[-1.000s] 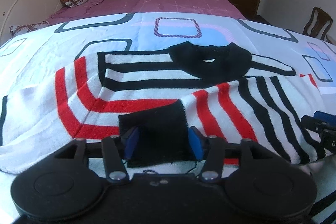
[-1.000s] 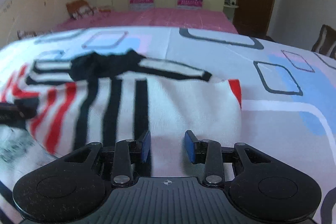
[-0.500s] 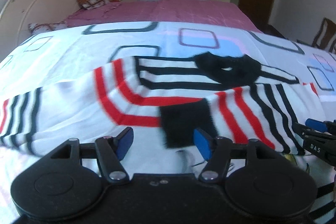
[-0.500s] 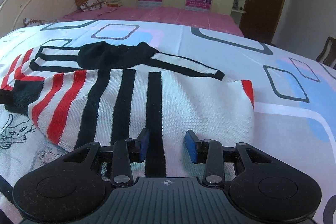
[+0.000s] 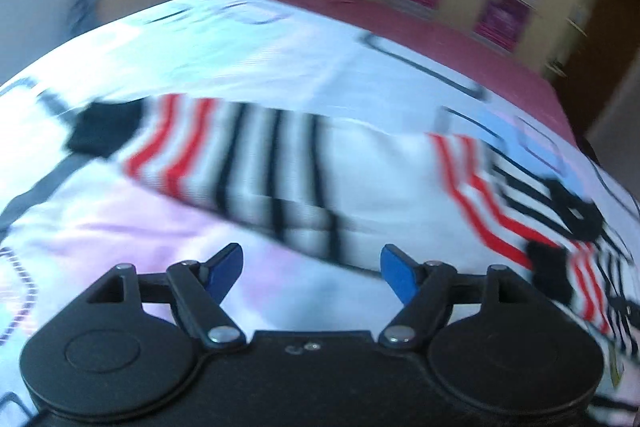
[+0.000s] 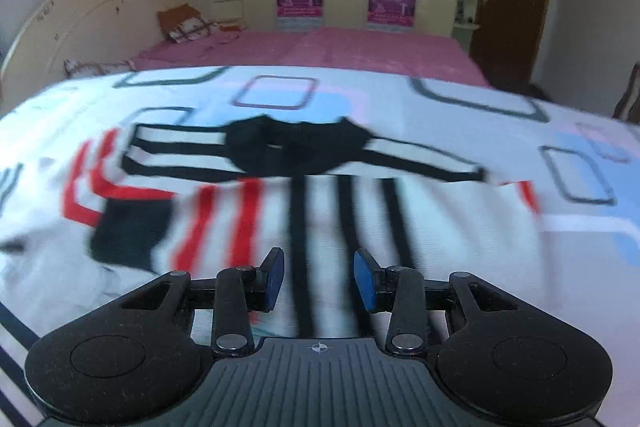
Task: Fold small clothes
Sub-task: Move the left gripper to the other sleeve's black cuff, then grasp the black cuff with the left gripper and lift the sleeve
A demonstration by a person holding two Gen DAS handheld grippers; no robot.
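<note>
Both grippers hang over a bed. Left gripper (image 5: 312, 269): its jaws are opening, blue pads spread wide, only bare sheet between them, nothing gripped. Right gripper (image 6: 319, 279): pads at a moderate gap, hovering above the sweater's white body with a black stripe showing between them; the pads do not appear to press on the cloth, so it holds nothing.

Largest in view is the bedsheet (image 6: 500, 131), white with rounded-rectangle outlines and pale blue and pink patches, covering the near part of the bed; a pink cover (image 6: 320, 47) lies beyond it, toward the cupboards.

On the sheet lies the striped sweater (image 6: 340, 219), flat, white with black and red stripes. In the right wrist view its black collar (image 6: 296, 147) points away from the camera, so the body's long axis runs from the gripper toward the far side of the bed. One sleeve is folded across the front, its black cuff (image 6: 132, 231) lying to the left of the right gripper. In the blurred left wrist view the other sleeve (image 5: 248, 163) stretches out sideways, ending in a black cuff (image 5: 104, 133) at far left.
</note>
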